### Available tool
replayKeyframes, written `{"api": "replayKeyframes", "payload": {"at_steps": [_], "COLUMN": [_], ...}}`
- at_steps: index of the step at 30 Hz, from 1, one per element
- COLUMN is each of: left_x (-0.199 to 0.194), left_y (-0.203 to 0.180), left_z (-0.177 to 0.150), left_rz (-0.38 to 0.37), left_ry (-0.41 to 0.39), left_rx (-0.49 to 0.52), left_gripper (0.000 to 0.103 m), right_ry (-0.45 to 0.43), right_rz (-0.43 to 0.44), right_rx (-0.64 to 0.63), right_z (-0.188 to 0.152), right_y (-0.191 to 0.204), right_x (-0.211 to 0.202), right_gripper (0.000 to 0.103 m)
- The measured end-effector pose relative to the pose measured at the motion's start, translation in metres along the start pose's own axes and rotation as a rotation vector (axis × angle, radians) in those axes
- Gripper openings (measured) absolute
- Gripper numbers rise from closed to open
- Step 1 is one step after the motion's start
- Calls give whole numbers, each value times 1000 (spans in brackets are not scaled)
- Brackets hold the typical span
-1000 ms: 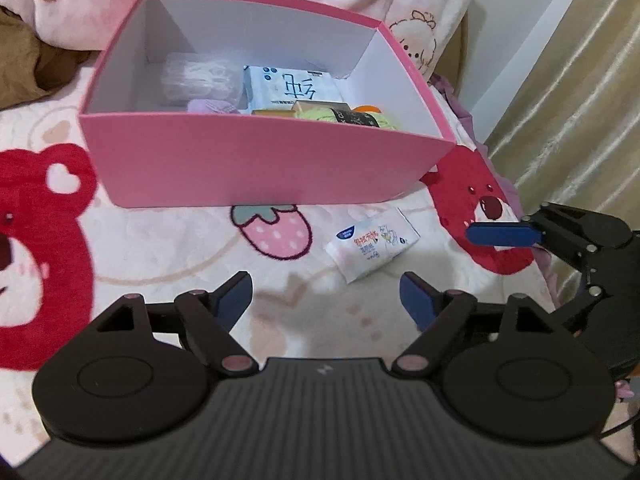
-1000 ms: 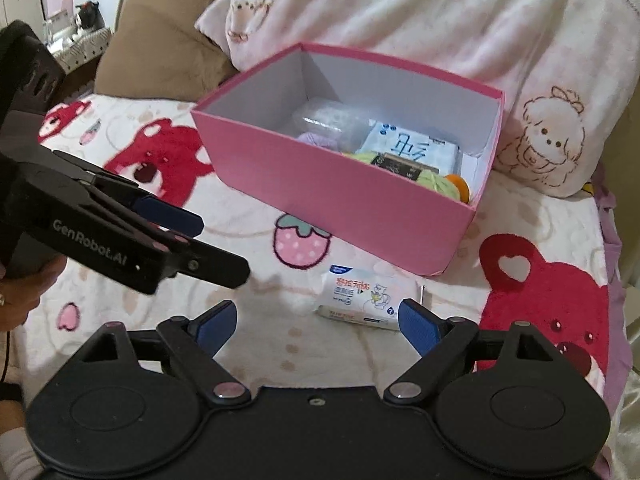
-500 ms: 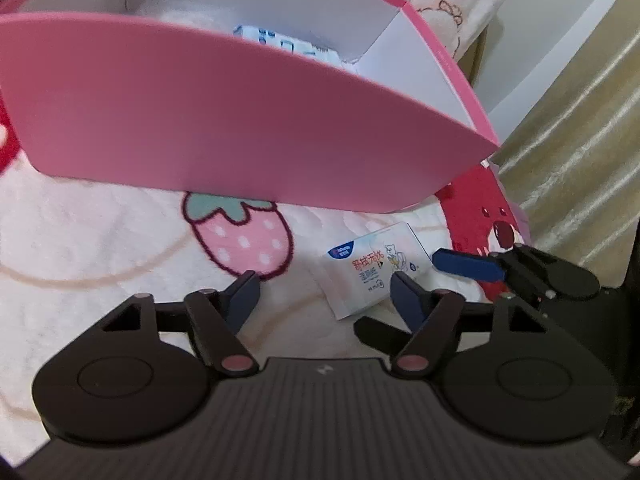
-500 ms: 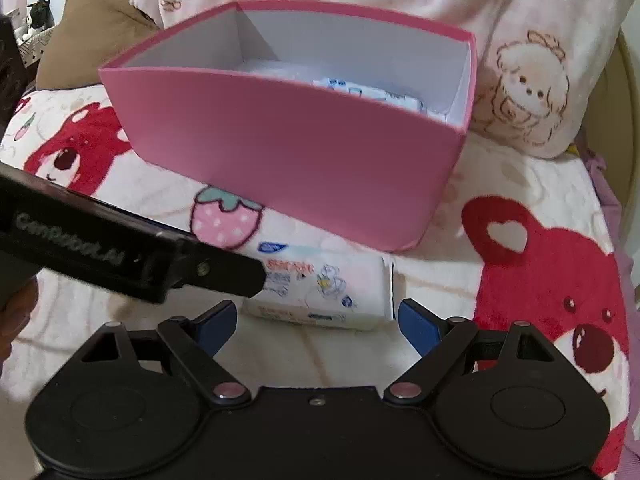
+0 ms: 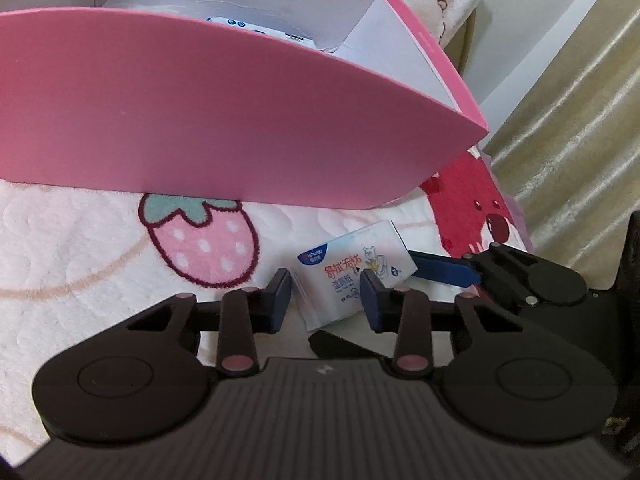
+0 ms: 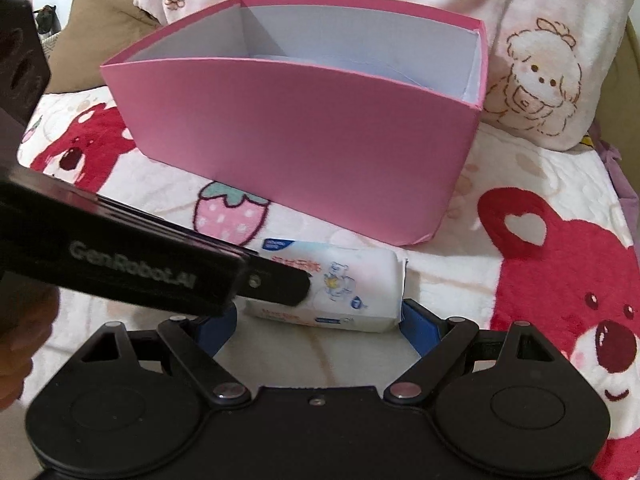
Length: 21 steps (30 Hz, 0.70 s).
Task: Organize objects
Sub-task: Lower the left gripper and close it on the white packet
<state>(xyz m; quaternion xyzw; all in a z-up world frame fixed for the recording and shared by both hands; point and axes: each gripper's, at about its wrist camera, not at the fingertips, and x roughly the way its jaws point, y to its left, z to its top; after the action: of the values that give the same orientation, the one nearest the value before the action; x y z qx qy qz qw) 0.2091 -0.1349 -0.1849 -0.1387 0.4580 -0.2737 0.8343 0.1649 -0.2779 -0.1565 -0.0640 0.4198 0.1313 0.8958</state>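
Note:
A white wet-wipe pack [image 5: 352, 276] lies on the blanket just in front of the pink box [image 5: 224, 128]. It also shows in the right wrist view [image 6: 340, 292], in front of the pink box [image 6: 304, 148]. My left gripper [image 5: 326, 300] is open, its jaws on either side of the pack's near end. My right gripper [image 6: 320, 324] is open, its fingers at the two ends of the pack. The left gripper's body [image 6: 132, 264] crosses the right wrist view and hides the pack's left part.
The box holds a blue-and-white packet [image 5: 256, 34] and other items, mostly hidden by its front wall. The blanket has a strawberry print [image 5: 200, 236] and red bear prints [image 6: 560, 280]. A pillow [image 6: 536, 52] and a curtain [image 5: 572, 120] lie behind and to the right.
Both grippers have moved down and forward to the wet-wipe pack. The left jaws have narrowed around it. The pack has stayed on the blanket.

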Motion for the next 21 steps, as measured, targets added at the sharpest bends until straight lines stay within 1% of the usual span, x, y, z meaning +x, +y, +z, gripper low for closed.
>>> {"api": "replayKeyframes", "payload": {"at_steps": [4,8,12,15,17,19,20,21], "left_x": [0,-6,-27,-41,-47,-46,-46,-45], "left_y": [0,0,5,12,17,19,19,21], "left_z": [0,-2,-5,-4,-6,-9,-11,-12], "left_rz": [-3,-6,17,26,59,131,148,145], "left_ry": [6,18,30,34,40,43,36,33], "left_rx": [-15,-29,-46,-62,-64,-33,-17,-15], "left_gripper": [36,36,37,37,37,37,37,37], "right_ry": [0,-3,-2,-12,-21,-32,-33,-30], "right_rz": [-6,10,73,122,137,132,125,117], "right_rx": [-7,20,38,18,1,-10,-14,-16], "right_z": [-1,-1,-1,-2,-2,-3,-2,-3], "right_y": [4,5,12,22,26,29,30,30], "right_x": [-1,-7,-18,-28,-30,-29,-28,-25], "right_gripper": [91,92,92,92,90,90,90,90]}}
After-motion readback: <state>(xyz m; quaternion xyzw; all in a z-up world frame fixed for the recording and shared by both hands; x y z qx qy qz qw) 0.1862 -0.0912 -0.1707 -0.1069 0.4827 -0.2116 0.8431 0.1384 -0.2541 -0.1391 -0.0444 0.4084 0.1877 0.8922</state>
